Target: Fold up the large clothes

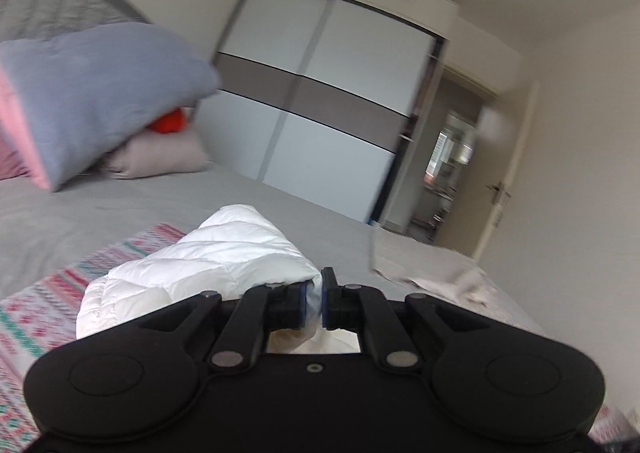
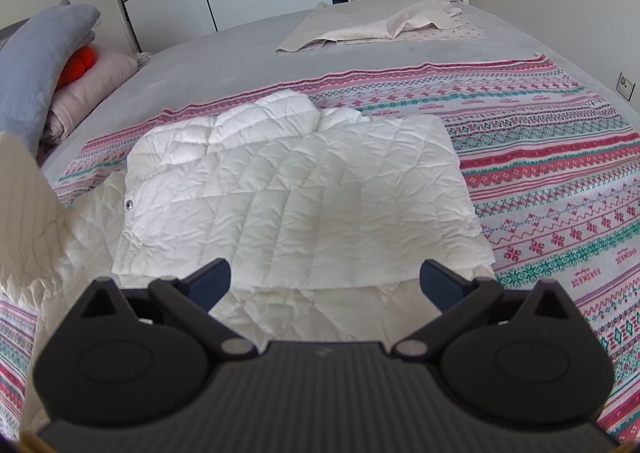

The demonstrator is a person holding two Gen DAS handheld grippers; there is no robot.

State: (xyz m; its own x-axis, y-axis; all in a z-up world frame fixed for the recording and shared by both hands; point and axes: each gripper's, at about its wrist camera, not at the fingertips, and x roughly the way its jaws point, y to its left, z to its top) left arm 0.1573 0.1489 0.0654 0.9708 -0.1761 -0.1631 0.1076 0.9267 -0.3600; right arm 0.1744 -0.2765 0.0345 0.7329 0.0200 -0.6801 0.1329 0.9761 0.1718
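Observation:
A white quilted jacket [image 2: 296,189] lies partly folded on a patterned blanket [image 2: 560,173] on the bed. My left gripper [image 1: 315,305] is shut on a piece of the jacket [image 1: 208,265], a puffy white part lifted off the bed and draped to the left of the fingers. In the right wrist view that raised part shows as a white blurred mass at the left edge [image 2: 24,213]. My right gripper [image 2: 325,279] stands open just above the jacket's near edge, with nothing pressed between its fingers.
A grey pillow [image 1: 96,93], an orange item [image 1: 170,121] and a pink cushion [image 1: 160,159] sit at the head of the grey bed [image 1: 120,209]. Beige cloths [image 2: 384,27] lie at the far end. A wardrobe [image 1: 332,101] and an open door [image 1: 508,173] stand behind.

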